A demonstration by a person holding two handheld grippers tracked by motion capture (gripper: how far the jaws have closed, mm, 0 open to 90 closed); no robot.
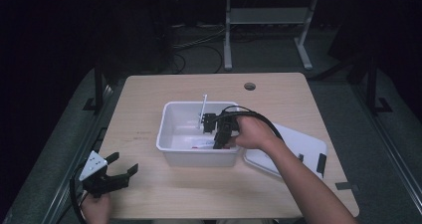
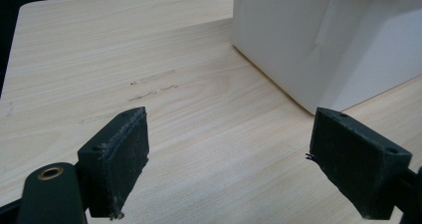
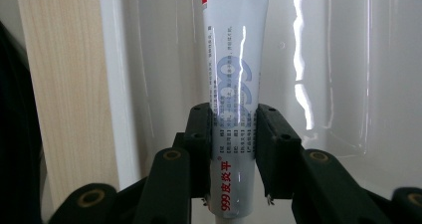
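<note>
tube (image 3: 234,74) | red print "999皮炎平" | large pale-blue "999"

Light wood table (image 1: 149,92), round cable hole (image 1: 250,86) near far edge. Beyond table: dark room, grey floor (image 1: 268,55), loose cables (image 1: 199,42), white legs of second table (image 1: 228,35). Black posts flanked table.
</note>
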